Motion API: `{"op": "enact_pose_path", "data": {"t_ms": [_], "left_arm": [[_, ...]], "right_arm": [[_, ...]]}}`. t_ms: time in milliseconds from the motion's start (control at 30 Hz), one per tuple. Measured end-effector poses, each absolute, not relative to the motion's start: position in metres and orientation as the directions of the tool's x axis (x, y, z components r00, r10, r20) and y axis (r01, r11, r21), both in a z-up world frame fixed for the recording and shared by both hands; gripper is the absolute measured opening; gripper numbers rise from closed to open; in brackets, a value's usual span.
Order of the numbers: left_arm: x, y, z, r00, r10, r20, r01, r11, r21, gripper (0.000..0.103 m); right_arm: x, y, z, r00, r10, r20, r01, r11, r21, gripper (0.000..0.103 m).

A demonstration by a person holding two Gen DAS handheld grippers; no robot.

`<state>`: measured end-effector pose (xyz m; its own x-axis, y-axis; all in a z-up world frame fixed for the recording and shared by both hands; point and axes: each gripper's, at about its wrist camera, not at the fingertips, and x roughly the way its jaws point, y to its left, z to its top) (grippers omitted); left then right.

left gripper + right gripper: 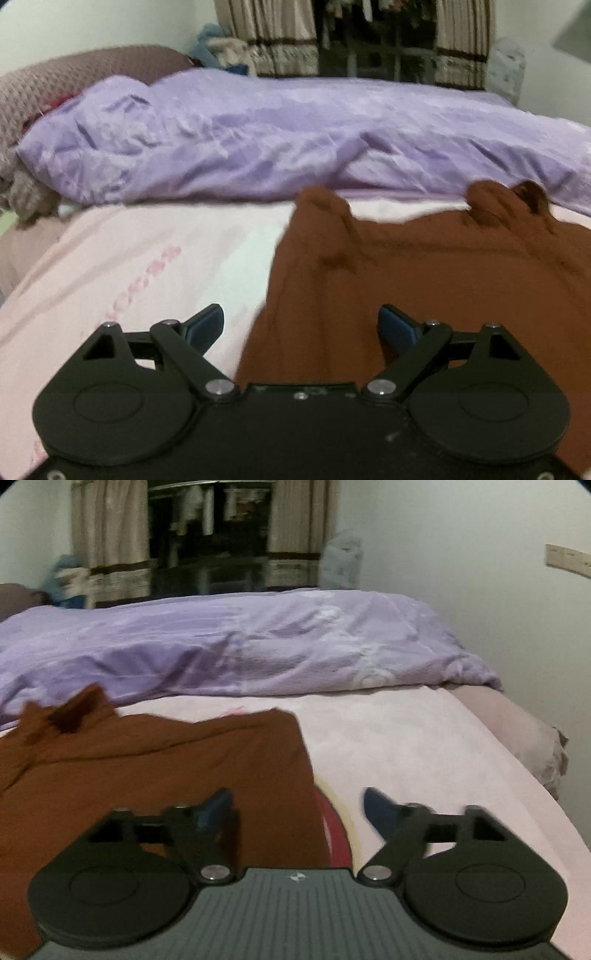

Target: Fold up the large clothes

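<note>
A rust-brown garment (424,266) lies spread flat on the pale pink bed sheet (129,266), with bunched folds at its far edge. My left gripper (301,325) is open and empty, hovering over the garment's left edge. In the right wrist view the garment (166,768) fills the left side and my right gripper (297,808) is open and empty over its right edge. A red patch (338,838) shows at that edge, beside the right gripper.
A crumpled lilac duvet (277,136) lies across the far half of the bed, also in the right wrist view (240,642). A brown knitted blanket (74,81) sits at far left. Curtains and a dark window (207,535) stand behind. The bed's right edge (517,731) drops off by the wall.
</note>
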<state>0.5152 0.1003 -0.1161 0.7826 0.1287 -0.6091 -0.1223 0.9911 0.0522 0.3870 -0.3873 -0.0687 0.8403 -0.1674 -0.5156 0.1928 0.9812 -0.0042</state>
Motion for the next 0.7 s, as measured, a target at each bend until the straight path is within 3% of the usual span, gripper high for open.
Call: {"op": "enact_pose_path", "data": {"t_ms": [133,233,367,400,467,500,533,567,700], "left_arm": [[0.489,0.109,-0.126,0.735,0.036,-0.677,-0.051,0.999,-0.002,0.093],[0.474,0.125,-0.135,0.713,-0.077,-0.696,-0.027,0.990,-0.138,0.093],[0.476,0.124,-0.147,0.696,-0.138,-0.705,-0.009,0.980,-0.200,0.094],[0.478,0.120,-0.148,0.699,-0.132,-0.703,-0.003,0.982,-0.187,0.095],[0.478,0.111,-0.148,0.726,-0.102,-0.680,0.011,0.990,-0.137,0.086],[0.477,0.107,-0.147,0.734,-0.086,-0.674,-0.001,0.992,-0.128,0.062],[0.474,0.105,-0.143,0.744,-0.088,-0.663,-0.014,0.989,-0.146,0.050],[0.470,0.107,-0.136,0.760,-0.060,-0.647,-0.044,0.989,-0.143,0.029],[0.442,0.116,-0.098,0.801,-0.066,-0.595,-0.056,0.981,-0.185,0.024]], "right_arm": [[0.368,-0.402,-0.074,0.835,-0.064,-0.547,0.138,0.986,0.095,0.098],[0.365,-0.404,-0.092,0.817,-0.036,-0.575,0.126,0.985,0.118,0.098],[0.382,-0.415,-0.112,0.809,0.083,-0.582,0.117,0.947,0.298,0.097],[0.389,-0.417,-0.117,0.806,0.109,-0.581,0.114,0.936,0.333,0.091],[0.394,-0.414,-0.115,0.809,0.117,-0.576,0.102,0.937,0.333,0.065],[0.393,-0.413,-0.110,0.810,0.136,-0.571,0.095,0.929,0.357,0.036],[0.390,-0.409,-0.104,0.815,0.108,-0.570,0.114,0.934,0.340,0.024],[0.385,-0.404,-0.097,0.818,0.087,-0.569,0.116,0.943,0.312,0.021],[0.347,-0.393,-0.058,0.872,0.054,-0.487,0.086,0.961,0.261,0.012]]}}
